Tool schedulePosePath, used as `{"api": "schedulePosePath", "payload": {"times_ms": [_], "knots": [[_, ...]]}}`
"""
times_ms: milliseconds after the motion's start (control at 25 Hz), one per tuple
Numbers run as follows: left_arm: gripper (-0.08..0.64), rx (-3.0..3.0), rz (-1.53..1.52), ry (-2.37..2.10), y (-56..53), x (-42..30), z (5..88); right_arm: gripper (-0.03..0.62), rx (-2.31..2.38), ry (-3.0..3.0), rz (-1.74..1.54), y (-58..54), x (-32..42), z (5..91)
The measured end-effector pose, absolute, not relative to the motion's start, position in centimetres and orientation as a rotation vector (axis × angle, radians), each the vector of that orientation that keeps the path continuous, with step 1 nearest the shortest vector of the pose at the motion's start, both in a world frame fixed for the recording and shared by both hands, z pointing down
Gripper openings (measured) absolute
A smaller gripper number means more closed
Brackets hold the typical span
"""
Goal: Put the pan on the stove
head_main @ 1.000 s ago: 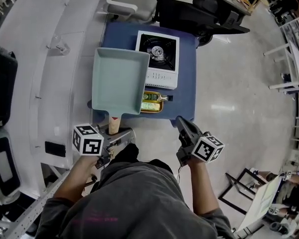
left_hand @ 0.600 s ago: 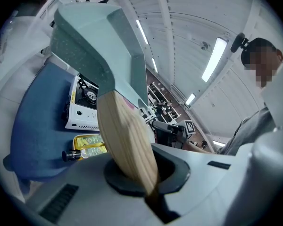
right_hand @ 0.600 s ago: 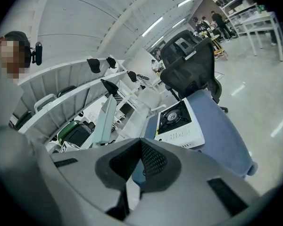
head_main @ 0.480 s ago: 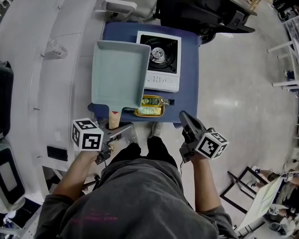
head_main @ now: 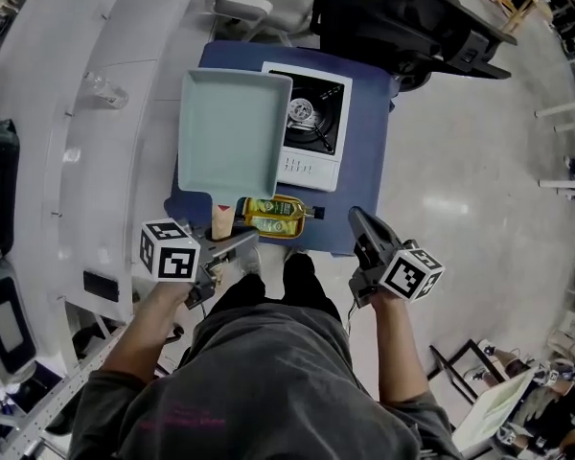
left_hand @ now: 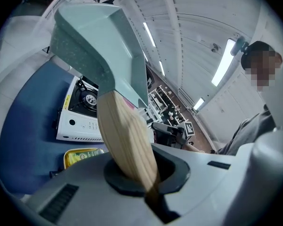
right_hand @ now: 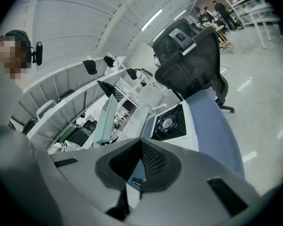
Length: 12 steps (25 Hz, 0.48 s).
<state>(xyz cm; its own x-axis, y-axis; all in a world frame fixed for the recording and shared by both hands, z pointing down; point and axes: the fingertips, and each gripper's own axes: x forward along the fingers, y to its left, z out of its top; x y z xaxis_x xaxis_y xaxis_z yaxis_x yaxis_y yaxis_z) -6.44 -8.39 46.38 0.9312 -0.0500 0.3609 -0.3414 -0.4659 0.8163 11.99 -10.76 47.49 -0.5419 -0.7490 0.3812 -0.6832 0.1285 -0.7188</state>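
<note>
A light teal rectangular pan [head_main: 228, 130] hangs above the left part of the blue table [head_main: 364, 195], and its right edge overlaps the left side of the white portable stove [head_main: 311, 127]. My left gripper [head_main: 232, 247] is shut on the pan's wooden handle [head_main: 221, 220]. In the left gripper view the handle [left_hand: 125, 135] runs up from the jaws to the tilted pan [left_hand: 99, 41], with the stove [left_hand: 82, 112] below it. My right gripper [head_main: 362, 226] hovers off the table's near right corner, shut and holding nothing. The right gripper view shows the pan [right_hand: 106, 119] edge-on and the stove [right_hand: 170, 121].
A yellow oil bottle [head_main: 273, 216] lies on the table's near edge, just right of the handle. A black office chair [head_main: 412, 22] stands behind the table. A white curved counter [head_main: 86, 142] runs along the left. The person's legs are at the near edge.
The pan stays in my left gripper, still overlapping the stove's left edge, and has shifted only slightly. The right gripper has hardly moved. The person's legs have come closer to the table.
</note>
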Motion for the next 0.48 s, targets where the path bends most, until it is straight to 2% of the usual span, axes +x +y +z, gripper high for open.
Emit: {"api": "schedulePosePath", "payload": {"times_ms": [480], "knots": [[0.000,1.978,0.351,-0.290,-14.0,0.8,49.4,0.003,-1.407,2.324,-1.470,-16.0,19.2,50.2]]}}
